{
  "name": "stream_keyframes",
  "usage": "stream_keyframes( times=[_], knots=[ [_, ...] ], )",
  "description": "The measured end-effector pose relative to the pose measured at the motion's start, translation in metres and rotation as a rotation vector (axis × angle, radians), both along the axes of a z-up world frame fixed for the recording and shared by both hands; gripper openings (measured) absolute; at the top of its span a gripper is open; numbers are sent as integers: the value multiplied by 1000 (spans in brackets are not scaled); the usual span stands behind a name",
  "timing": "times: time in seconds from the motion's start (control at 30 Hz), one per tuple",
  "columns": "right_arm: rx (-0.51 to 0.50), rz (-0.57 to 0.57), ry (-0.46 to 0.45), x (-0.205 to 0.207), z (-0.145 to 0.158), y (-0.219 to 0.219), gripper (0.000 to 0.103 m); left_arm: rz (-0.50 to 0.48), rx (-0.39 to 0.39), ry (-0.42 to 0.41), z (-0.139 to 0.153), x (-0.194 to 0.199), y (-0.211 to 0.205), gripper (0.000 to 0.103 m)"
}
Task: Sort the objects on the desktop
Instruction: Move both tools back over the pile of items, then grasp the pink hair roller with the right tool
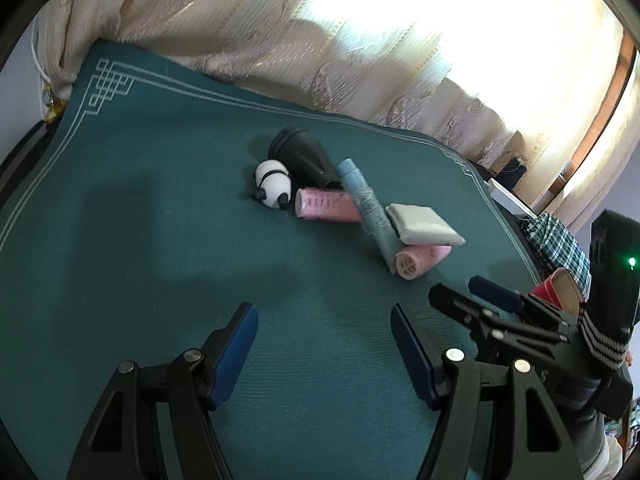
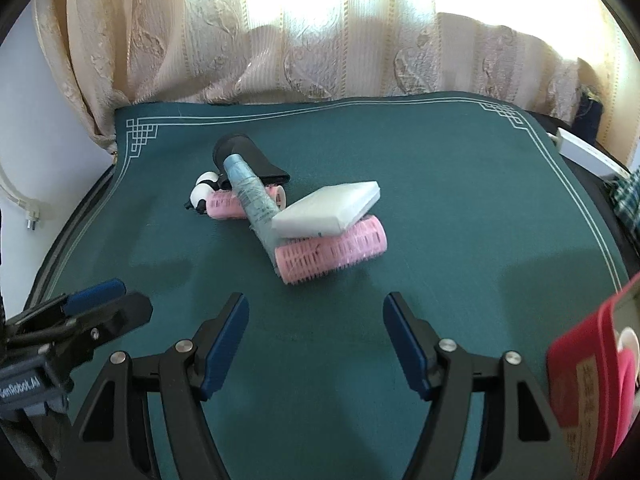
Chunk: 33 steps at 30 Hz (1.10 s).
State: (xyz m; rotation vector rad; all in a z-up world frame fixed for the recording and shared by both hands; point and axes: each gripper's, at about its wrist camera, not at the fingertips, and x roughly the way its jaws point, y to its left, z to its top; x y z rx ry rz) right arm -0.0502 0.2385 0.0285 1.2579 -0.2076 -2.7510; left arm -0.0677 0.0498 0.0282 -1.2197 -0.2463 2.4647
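Right tool (image 2: 314,344) and left tool (image 1: 324,354): both wide, empty. Left tool marked "GenRobot.AI". Beyond: pink roller (image 2: 332,248) under white pad (image 2: 328,208).

We see a green mat (image 2: 440,184) w/ white border lines. Mid-mat, one cluster: black nozzle (image 2: 248,156) farthest, panda toy (image 2: 202,192) at left, two pink rollers (image 2: 332,248), blue tube (image 2: 252,196) lying across them.

Cream curtain (image 2: 320,60) behind tabletop; green mat (image 2: 440,200) with white border; white plug (image 2: 30,216) hanging left.
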Motion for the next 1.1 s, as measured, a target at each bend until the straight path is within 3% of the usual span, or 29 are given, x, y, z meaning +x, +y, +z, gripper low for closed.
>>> stream_keyframes(
  times=[0.37, 0.73, 0.87, 1.1],
  knots=[
    [9, 27, -29, -34, -13, 8, 76, -28, 0, -28, -12, -4, 1, 70],
    [10, 64, -38, -40, -20, 4, 75, -28, -11, -42, -17, -6, 4, 71],
    [10, 58, -33, -38, -21, 7, 56, -27, -16, -42, -19, -5, 4, 70],
    [-50, 63, -36, -23, -22, 11, 34, -24, -31, -29, -19, -6, 8, 71]
  ],
)
